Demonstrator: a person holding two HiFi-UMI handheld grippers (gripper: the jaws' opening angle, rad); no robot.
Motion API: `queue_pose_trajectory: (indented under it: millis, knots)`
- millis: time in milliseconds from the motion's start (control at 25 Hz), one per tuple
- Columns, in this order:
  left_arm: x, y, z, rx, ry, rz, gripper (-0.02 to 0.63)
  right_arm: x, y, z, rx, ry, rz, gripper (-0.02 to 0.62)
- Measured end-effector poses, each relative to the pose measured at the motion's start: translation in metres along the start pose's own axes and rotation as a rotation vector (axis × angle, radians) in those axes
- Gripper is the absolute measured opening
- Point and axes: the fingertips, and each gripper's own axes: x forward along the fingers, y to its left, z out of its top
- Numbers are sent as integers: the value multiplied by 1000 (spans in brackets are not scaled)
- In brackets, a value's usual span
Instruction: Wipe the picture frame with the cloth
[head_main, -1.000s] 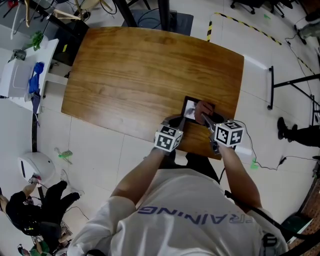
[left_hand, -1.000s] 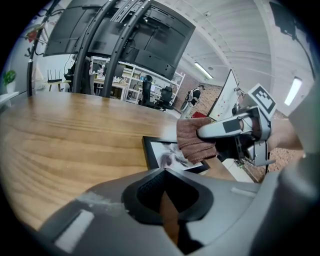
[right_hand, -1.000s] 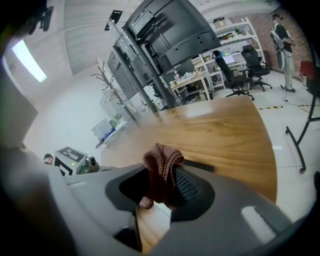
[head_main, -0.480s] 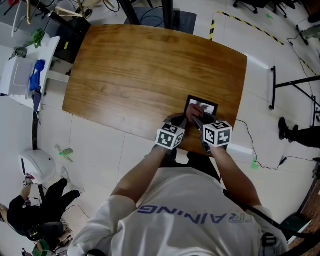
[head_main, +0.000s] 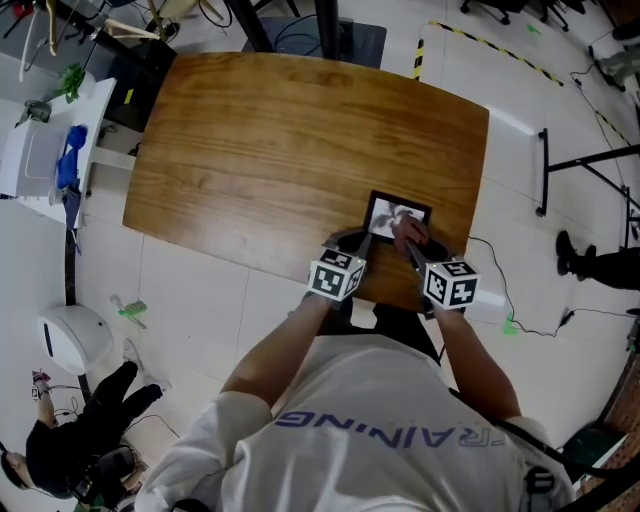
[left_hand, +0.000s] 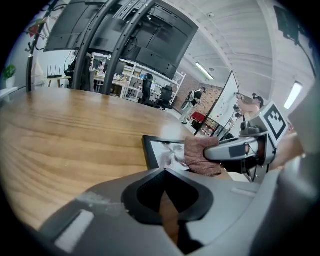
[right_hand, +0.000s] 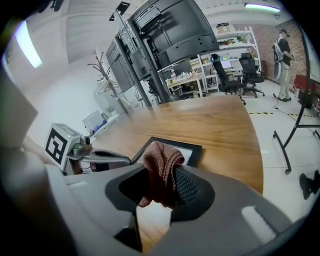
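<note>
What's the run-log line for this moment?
right hand-held gripper: shut on cloth | cloth: on picture frame | left hand-held gripper: shut, empty, by frame's near corner | frame: flat on table

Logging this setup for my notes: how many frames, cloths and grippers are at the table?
Frame: 1
Cloth: 1
Grippers: 2 (left gripper, right gripper)
Total: 4

The left gripper (head_main: 363, 240) is held low, its jaws drawn together to a narrow slit, with nothing seen between them. The right gripper (head_main: 410, 237) is positioned just beside it, jaws clamped on the cloth (right_hand: 160, 167). The left forearm (head_main: 285, 345) and right forearm (head_main: 475, 345) are extended forward, bare, and angled toward each other.
</note>
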Motion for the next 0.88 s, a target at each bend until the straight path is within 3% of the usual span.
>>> queue_pose_trajectory:
  millis: [640,800,880]
  knots:
    - [2,4,0,13,-4,10,3,-18,-20,-10,42,-50,-26,130]
    - [0,8,0,-56,-2,-23,3,-21,-19,-3,6,-66,-37,130]
    - [-6,16,13,-63,-41,-19,3,-25,-23,6,-6,-93,-46,129]
